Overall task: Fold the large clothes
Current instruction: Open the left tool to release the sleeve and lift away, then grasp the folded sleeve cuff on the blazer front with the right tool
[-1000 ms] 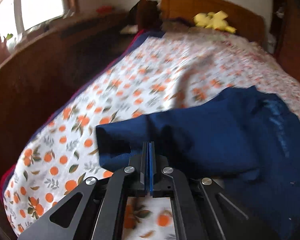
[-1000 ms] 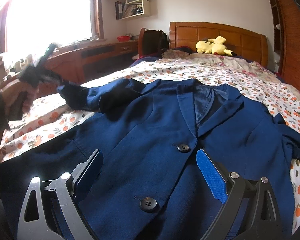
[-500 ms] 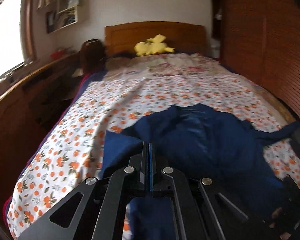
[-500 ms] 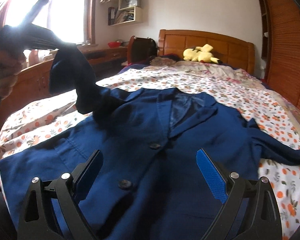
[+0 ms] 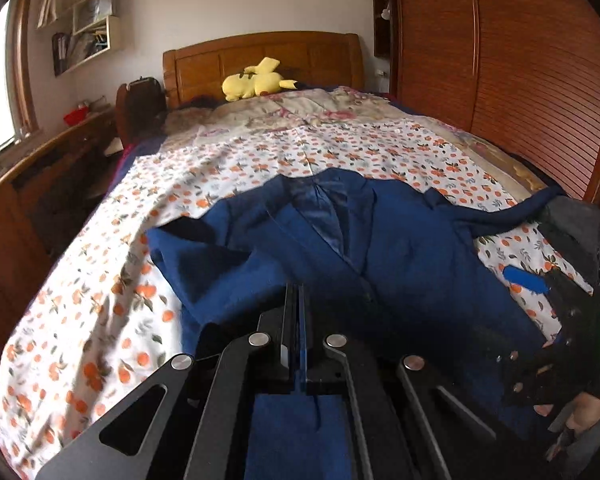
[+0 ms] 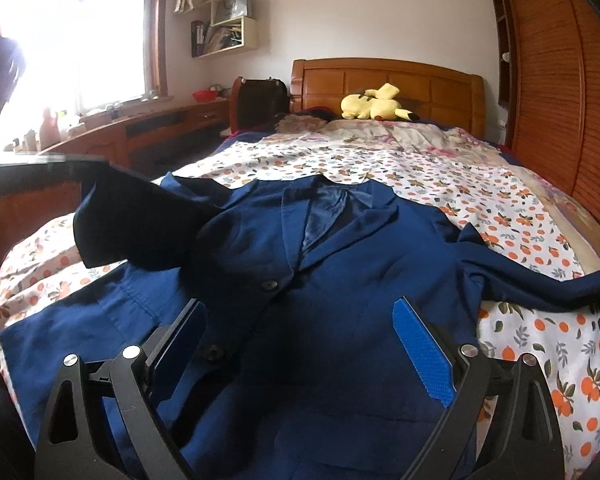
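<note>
A navy blue jacket (image 6: 340,264) lies face up and buttoned on the orange-print bedsheet (image 6: 480,200). In the right wrist view, my left gripper (image 6: 108,166) reaches in from the left edge, shut on the jacket's left sleeve (image 6: 140,224), which hangs lifted over the jacket's shoulder. In its own view the left gripper (image 5: 298,292) has its jaws pressed together, with blue cloth beneath them over the jacket (image 5: 400,248). My right gripper (image 6: 298,312) hovers open above the jacket's lower front, holding nothing. The other sleeve (image 6: 540,280) trails off to the right.
A yellow plush toy (image 6: 374,108) rests against the wooden headboard (image 6: 400,80). A wooden desk (image 6: 140,132) runs under the window on the left, and a slatted wooden wardrobe (image 5: 520,80) stands close on the right. A gloved hand (image 5: 572,400) holds the right gripper.
My left gripper has swung the sleeve up from the bed's left side and across toward the jacket's middle. The right gripper has drawn back and risen a little, still open.
</note>
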### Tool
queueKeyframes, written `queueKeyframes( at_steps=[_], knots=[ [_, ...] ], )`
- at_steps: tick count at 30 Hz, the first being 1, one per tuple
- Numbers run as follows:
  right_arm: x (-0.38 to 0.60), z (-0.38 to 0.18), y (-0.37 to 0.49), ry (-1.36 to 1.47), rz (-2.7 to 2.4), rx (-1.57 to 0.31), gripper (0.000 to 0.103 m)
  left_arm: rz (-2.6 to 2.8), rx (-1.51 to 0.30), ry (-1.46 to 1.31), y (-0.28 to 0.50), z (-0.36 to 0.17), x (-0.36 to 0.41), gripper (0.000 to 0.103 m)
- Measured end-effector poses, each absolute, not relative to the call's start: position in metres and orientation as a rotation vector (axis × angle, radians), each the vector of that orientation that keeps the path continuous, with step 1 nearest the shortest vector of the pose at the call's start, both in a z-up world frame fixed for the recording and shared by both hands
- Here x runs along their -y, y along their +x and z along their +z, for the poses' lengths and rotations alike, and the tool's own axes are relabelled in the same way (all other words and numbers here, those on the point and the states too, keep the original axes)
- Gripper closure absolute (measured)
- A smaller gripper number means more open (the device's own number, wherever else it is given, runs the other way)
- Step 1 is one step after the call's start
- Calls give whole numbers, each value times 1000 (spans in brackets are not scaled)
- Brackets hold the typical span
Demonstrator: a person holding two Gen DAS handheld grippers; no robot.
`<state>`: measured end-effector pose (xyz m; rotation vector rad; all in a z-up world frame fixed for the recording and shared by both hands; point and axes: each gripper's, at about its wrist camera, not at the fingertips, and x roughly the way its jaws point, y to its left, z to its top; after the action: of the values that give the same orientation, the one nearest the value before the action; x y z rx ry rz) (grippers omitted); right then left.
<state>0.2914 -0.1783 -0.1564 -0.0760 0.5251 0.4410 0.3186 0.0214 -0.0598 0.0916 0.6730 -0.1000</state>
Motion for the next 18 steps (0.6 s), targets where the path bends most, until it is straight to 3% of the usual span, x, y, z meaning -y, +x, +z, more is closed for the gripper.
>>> queueKeyframes(
  at_steps=[14,15,18],
  knots=[
    [173,-157,285,-106,438,-543,12,-108,-658,66,273,-99,-26,100],
    [170,-157,284,-107,442,-543,12,-107,-655,61,269,-101,-27,96],
    [159,-156,283,-117,462,-544,12,-90,-632,52,257,-102,-36,68]
  ],
)
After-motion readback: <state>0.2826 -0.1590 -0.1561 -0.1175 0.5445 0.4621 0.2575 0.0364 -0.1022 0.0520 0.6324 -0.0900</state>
